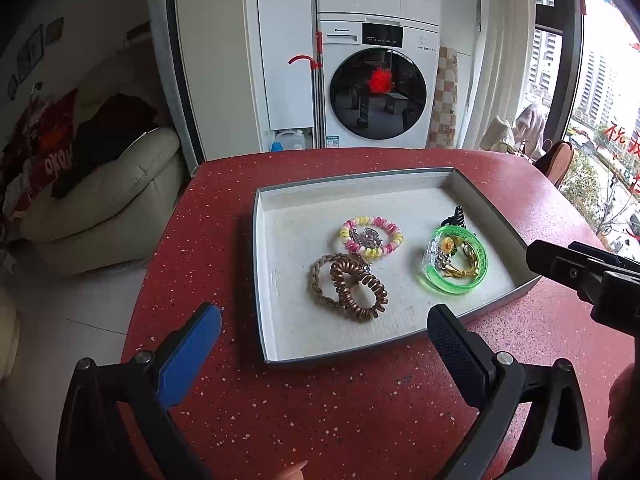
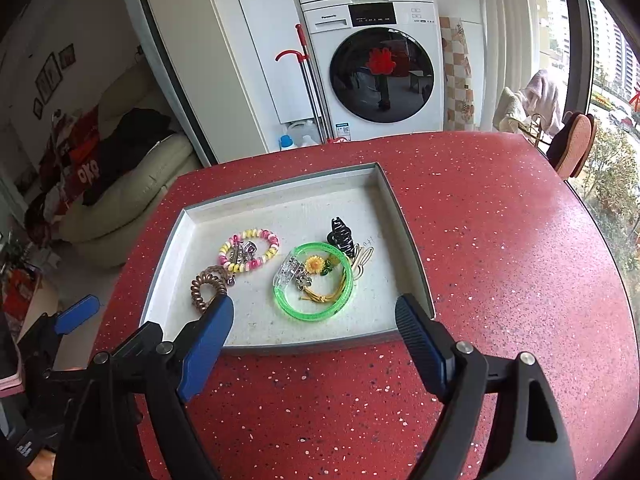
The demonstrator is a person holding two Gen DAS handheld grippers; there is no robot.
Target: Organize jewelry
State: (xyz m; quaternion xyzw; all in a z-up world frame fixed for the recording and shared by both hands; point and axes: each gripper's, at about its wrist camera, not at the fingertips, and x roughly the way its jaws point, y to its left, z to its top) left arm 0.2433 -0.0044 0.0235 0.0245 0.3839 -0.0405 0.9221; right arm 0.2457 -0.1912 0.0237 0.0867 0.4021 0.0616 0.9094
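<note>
A grey tray with a white floor (image 1: 288,336) (image 2: 172,264) sits on the red speckled table. In it lie a pink-and-yellow spiral hair tie (image 1: 372,236) (image 2: 248,256), a brown spiral tie (image 1: 360,288) (image 2: 206,286) on a braided brown band (image 1: 320,280), a green bangle (image 1: 456,266) (image 2: 314,286) ringing a sunflower clip and small pieces, and a black claw clip (image 1: 454,218) (image 2: 340,234). My left gripper (image 1: 324,324) is open and empty, above the tray's near edge. My right gripper (image 2: 316,316) is open and empty, just before the tray's near edge.
The red table (image 1: 360,400) (image 2: 500,240) ends in a curved edge at left and far side. A cream sofa (image 1: 100,200) with clothes stands left. A washing machine (image 1: 380,88) is behind. A window is at the right. The right gripper's body (image 1: 580,272) shows in the left wrist view.
</note>
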